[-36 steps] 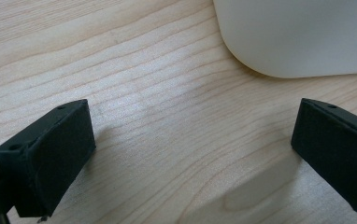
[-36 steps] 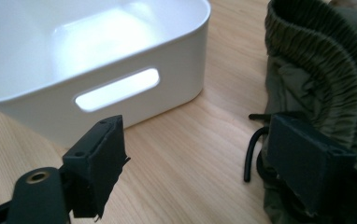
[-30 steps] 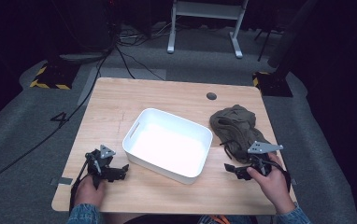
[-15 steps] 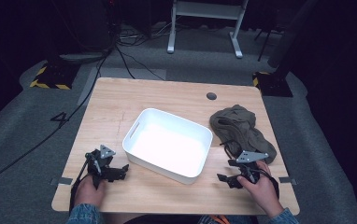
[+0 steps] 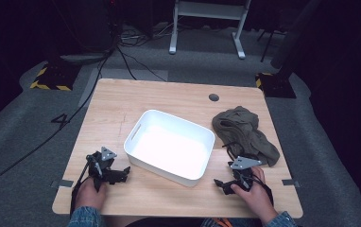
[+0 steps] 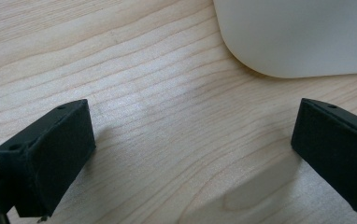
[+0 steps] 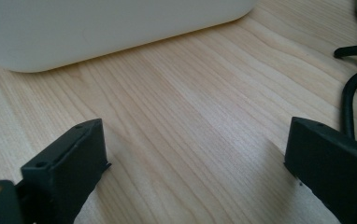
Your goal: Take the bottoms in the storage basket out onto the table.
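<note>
While both tools rest low on the table, this is how things stand.

Change: over the last second the right gripper [image 5: 222, 184] has drawn back from the cloth [image 5: 244, 133] toward the near edge of the table [image 5: 169, 94], with nothing in it; the left gripper [image 5: 122, 173] has kept its place.

Meaning: a judgement only, but the cloth looks not yet taken up, so the work of moving it, likely into the tub [image 5: 170, 147], seems at its start.

Right gripper: jaws spread wide over bare wood in the right gripper view, holding nothing; it sits near the near right corner, just short of the cloth.

Left gripper: jaws likewise wide apart and empty, near the near left corner, beside the tub's near wall.

Cloth: olive-brown, crumpled in a loose heap with folds and a raised ridge, lying by the right edge, just beside the tub and apart from it; a black cable [image 7: 349, 100] lies against its near end.

Tub: white, rectangular, empty, turned at an angle in the middle of the table.
</note>
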{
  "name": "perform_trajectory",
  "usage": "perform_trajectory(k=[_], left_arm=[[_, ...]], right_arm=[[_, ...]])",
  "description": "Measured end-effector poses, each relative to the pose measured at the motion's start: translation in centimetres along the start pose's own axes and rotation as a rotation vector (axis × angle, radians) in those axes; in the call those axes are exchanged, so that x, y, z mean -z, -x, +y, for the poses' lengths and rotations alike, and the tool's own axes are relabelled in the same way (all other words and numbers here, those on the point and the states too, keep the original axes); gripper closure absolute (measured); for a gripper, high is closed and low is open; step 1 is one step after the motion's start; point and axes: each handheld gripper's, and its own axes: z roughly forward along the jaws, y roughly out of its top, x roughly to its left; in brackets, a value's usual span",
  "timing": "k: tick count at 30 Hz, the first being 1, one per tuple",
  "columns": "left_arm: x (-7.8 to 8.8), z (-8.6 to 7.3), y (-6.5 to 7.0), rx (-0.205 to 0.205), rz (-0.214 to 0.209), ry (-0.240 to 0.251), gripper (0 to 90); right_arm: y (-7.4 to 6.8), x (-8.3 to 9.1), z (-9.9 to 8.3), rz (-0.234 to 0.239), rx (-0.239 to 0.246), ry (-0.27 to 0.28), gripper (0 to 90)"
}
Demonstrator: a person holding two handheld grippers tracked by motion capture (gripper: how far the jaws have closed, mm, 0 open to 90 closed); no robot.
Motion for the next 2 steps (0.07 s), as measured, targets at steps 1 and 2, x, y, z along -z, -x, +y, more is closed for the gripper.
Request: perform_trajectory(k=[1,2], left_arm=[[0.00,0.00,0.00,0.000,0.000,0.000,0.0],[0.00,0.00,0.00,0.000,0.000,0.000,0.0]], right_arm=[[-0.01,-0.02,0.02,-0.001,0.000,-0.001,4.6],[-0.04,-0.03,0.04,-0.001,-0.001,-0.002,4.4]])
